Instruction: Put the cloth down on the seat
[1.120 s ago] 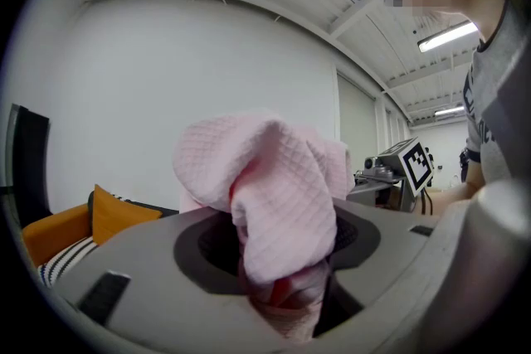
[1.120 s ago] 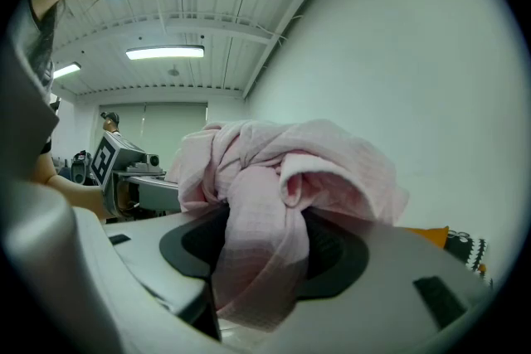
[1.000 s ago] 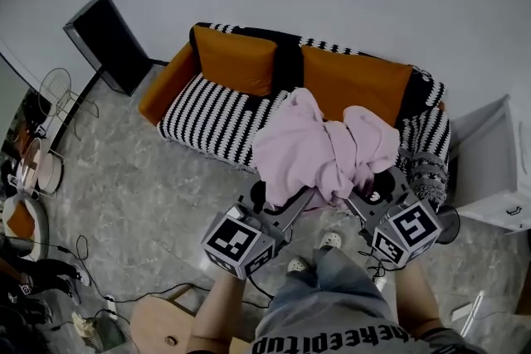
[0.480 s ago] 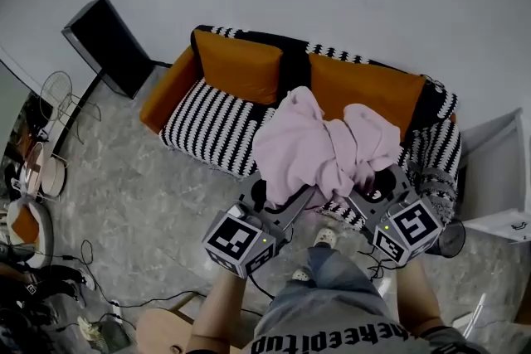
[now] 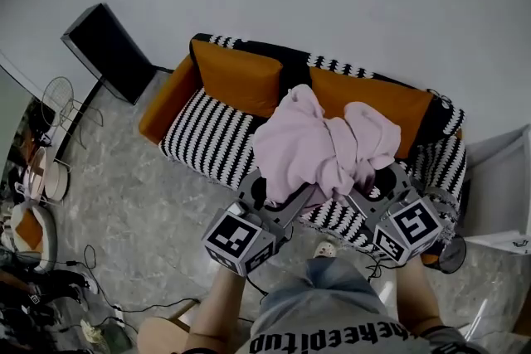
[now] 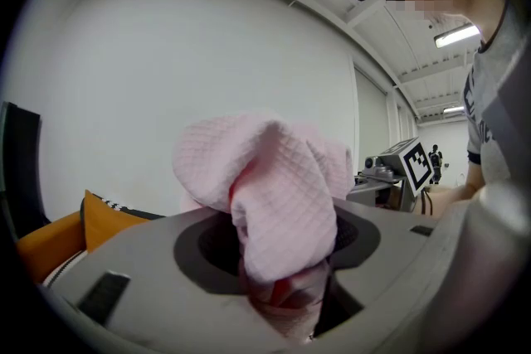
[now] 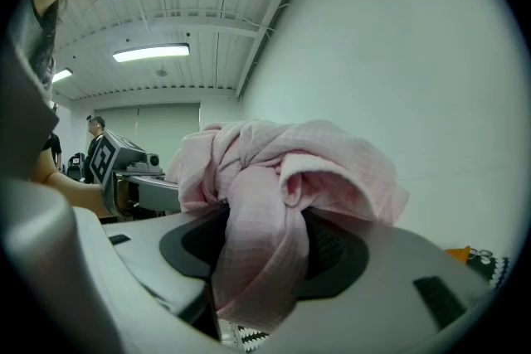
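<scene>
- One sofa [image 5: 207, 128].
- Two orange cushions on it: the left cushion [image 5: 239, 79] and the right cushion [image 5: 373, 102].
- One pink cloth [image 5: 319, 147].
- Two grippers: the left gripper [image 5: 305, 196] and the right gripper [image 5: 355, 196].
- Two marker cubes: the left cube [image 5: 239, 240] and the right cube [image 5: 408, 230].
- One black panel [image 5: 104, 46].
- One white cabinet [image 5: 498, 195].
- One shoe [image 5: 326, 249] in sight.

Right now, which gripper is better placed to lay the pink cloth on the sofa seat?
Left, probably. Both the left gripper and right gripper are shut on the cloth, but the widest bare stretch of striped seat lies on the left gripper's side.
</scene>
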`<action>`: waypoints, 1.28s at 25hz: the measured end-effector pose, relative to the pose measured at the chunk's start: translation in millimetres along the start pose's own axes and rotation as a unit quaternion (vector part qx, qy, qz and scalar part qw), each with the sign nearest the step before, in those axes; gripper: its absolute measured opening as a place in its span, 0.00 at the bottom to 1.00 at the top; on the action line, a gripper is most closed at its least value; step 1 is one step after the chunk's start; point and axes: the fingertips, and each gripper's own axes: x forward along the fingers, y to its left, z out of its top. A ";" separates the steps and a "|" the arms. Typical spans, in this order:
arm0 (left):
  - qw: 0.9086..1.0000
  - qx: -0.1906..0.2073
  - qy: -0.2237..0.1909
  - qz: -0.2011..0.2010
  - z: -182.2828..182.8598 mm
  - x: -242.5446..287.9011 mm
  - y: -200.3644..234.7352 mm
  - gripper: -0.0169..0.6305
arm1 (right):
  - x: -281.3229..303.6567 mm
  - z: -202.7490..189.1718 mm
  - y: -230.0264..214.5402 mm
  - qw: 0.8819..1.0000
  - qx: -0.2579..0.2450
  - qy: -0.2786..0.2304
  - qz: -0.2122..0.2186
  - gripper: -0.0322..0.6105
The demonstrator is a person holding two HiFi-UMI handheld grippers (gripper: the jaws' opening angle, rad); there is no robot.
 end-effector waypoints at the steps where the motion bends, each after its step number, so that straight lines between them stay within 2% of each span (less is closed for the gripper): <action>1: 1.000 0.003 0.000 0.001 0.9 4.2 0.8 0.44 | 0.6 0.3 -4.3 1.000 0.001 -0.001 0.000 0.45; 4: 1.000 0.017 -0.007 0.001 3.9 11.1 -6.3 0.44 | -7.5 1.9 -11.3 1.000 0.000 -0.007 0.001 0.45; 7: 1.000 0.015 -0.003 0.000 5.8 14.6 -5.4 0.44 | -6.4 3.3 -14.9 1.000 0.001 -0.007 0.000 0.45; 12: 1.000 0.015 0.000 -0.011 7.1 22.9 25.7 0.44 | 23.0 4.9 -22.3 1.000 0.008 -0.004 -0.010 0.45; 18: 0.999 -0.004 0.014 -0.047 10.0 21.2 49.8 0.44 | 43.8 9.8 -18.2 0.999 0.012 -0.001 -0.047 0.45; 23: 0.996 0.022 0.004 -0.090 12.8 20.5 63.5 0.44 | 50.4 11.4 -12.7 0.996 0.019 -0.002 -0.087 0.45; 32: 0.989 0.026 0.017 -0.147 9.8 5.6 100.4 0.44 | 78.8 11.6 9.6 0.989 0.029 -0.005 -0.147 0.45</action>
